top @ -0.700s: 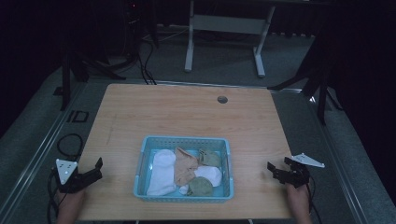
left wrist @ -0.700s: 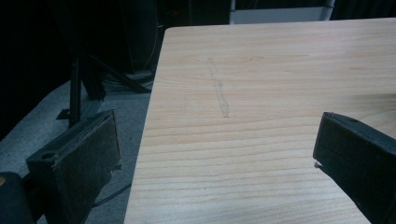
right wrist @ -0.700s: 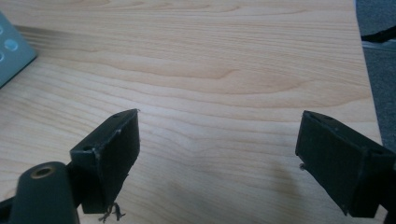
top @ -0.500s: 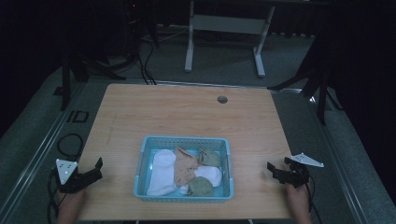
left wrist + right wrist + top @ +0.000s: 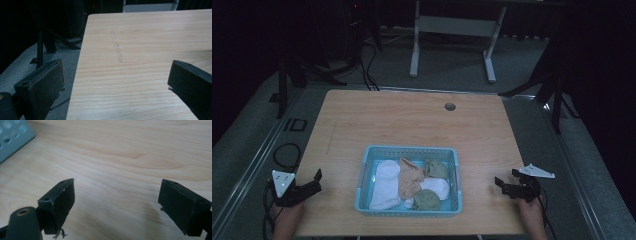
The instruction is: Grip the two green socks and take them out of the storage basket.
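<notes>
1. The big light wooden table (image 5: 412,120) fills the middle of the high view and is bare apart from the basket and a small round hole (image 5: 450,106) near its far edge. I'd guess that open room is there for laying things out.
2. The light blue perforated plastic basket (image 5: 408,150) sits at lower centre, near the table's front edge and between the two grippers. Its long axis runs left-right across the frame, so both hands get about equal reach. A corner of it peeks in at the upper left of the right gripper view (image 5: 12,137).
3. Inside the basket is a loose heap of socks: a long white sock (image 5: 384,184) on the left, lying roughly front-to-back, a tan sock (image 5: 410,180) in the middle, and olive green ones (image 5: 427,200) on the right.
4. The left gripper (image 5: 312,182), at lower left, is parked off the basket over the table's edge. Its jaws are spread wide with nothing between them, aimed toward upper right.
5. The right gripper (image 5: 502,184), at lower right, is also well apart from the basket. Its jaws are wide and empty, pointing left at the basket, probably ready to reach in.
</notes>
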`<state>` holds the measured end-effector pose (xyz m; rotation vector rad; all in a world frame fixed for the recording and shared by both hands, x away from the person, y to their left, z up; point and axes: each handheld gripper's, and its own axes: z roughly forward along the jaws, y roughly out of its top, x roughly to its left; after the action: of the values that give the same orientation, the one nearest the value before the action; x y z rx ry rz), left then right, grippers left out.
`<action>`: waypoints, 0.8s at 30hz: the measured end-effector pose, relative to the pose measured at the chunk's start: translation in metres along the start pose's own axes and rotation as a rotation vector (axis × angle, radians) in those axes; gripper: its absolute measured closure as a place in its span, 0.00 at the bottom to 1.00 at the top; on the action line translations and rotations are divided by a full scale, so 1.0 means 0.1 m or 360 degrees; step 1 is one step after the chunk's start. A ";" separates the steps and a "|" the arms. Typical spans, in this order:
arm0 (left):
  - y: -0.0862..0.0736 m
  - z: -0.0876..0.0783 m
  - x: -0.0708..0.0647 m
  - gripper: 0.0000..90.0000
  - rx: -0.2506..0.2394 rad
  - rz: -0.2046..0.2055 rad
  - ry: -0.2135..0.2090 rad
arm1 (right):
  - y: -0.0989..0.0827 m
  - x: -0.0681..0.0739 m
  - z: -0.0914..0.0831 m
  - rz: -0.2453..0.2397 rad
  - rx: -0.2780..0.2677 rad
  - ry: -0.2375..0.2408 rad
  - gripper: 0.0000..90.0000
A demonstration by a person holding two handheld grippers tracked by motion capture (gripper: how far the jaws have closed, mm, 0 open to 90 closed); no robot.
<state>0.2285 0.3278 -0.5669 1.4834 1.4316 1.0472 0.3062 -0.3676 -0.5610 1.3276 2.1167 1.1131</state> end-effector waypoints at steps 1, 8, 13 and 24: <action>0.00 0.00 0.00 0.00 0.0000 0.0001 0.0000 | 0.01 0.00 0.01 -0.0027 0.0014 0.0031 0.15; 0.00 0.00 0.00 0.00 0.0007 -0.0001 -0.0001 | 0.03 0.02 0.01 -0.0127 0.0120 0.0221 0.15; 0.00 0.01 0.00 0.00 0.0008 -0.0003 -0.0003 | 0.06 0.04 -0.02 -0.0198 0.0188 0.0251 0.14; 0.00 0.01 0.00 0.00 0.0013 -0.0003 -0.0002 | 0.22 0.03 -0.14 -0.0321 0.0338 0.0437 0.14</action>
<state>0.2295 0.3279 -0.5669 1.4880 1.4375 1.0403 0.3075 -0.3653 -0.5347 1.0651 2.5657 1.0598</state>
